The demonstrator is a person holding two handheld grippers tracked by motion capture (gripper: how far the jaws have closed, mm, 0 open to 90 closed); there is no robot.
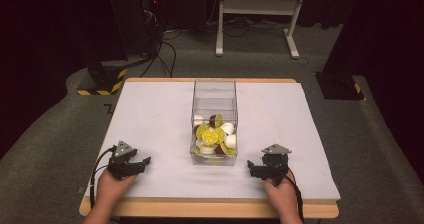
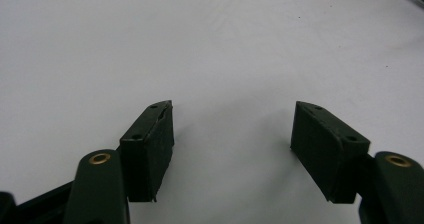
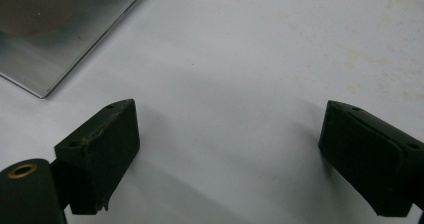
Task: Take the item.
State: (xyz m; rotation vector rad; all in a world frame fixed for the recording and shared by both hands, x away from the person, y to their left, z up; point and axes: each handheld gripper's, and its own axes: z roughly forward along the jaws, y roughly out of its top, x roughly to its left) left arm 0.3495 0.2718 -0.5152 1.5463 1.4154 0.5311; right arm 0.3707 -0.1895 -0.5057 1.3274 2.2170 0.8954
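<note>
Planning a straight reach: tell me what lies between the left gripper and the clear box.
Only bare white table cover between left gripper and clear box, per the high view.

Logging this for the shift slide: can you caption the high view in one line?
Left gripper and right gripper rest open on the white table, flanking a clear box of yellow, white and brown pieces.

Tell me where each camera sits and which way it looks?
High view: above the person's side, looking forward and down on the table; both hands, left gripper and right gripper show.
Left gripper view: rides the left gripper, looking along its open jaws at the bare white mat.
Right gripper view: rides the right gripper, looking along its open jaws at the mat.
Shared: the clear box of yellow, white and brown pieces shows from above, and its corner in the right gripper view.
</note>
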